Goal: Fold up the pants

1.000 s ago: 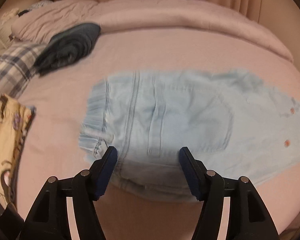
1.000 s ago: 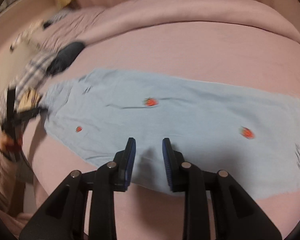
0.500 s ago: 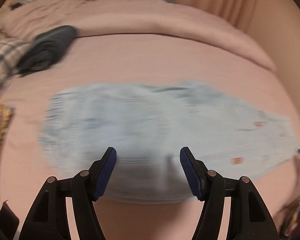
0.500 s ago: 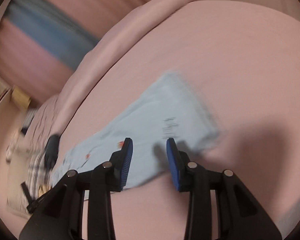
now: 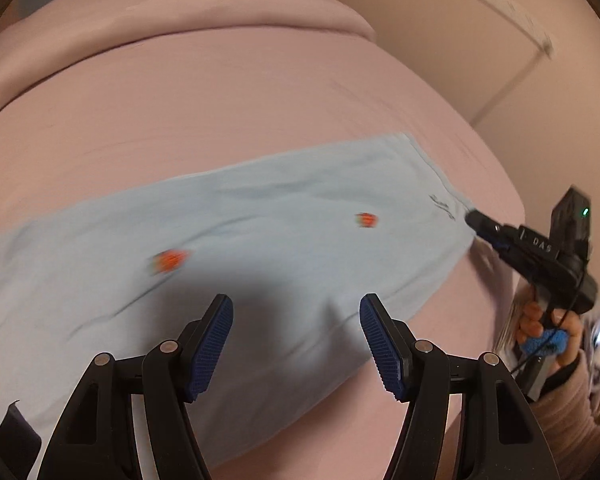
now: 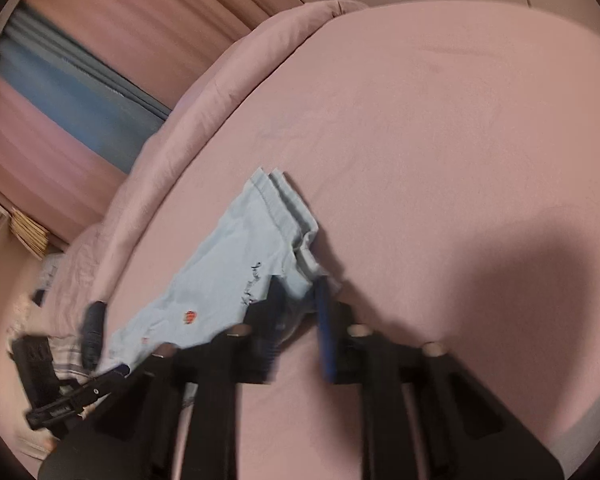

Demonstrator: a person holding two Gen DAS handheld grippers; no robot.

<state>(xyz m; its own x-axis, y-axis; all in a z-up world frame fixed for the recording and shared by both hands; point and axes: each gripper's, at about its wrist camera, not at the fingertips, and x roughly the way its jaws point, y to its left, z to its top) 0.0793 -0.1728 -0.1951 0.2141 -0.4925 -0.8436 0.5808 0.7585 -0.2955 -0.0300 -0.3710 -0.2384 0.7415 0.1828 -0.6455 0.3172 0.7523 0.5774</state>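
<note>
Light blue pants (image 5: pixel 260 232) lie flat and full length on a pink bed sheet (image 5: pixel 220 112), apparently already doubled leg on leg; the crosswise folds are judged still to come. The left gripper (image 5: pixel 296 344) hovers above the middle of the leg with jaws apart and nothing between them. The right gripper (image 6: pixel 300 312) meets the hem corner, jaws closing with the stacked hem layers between the blue ribbed pads. The fabric looks thin, soft and faintly creased, with small red-orange motifs (image 5: pixel 366 220) and stitched hems (image 6: pixel 288 208). A rolled pink duvet (image 5: pixel 180 12) lies beyond the pants.
</note>
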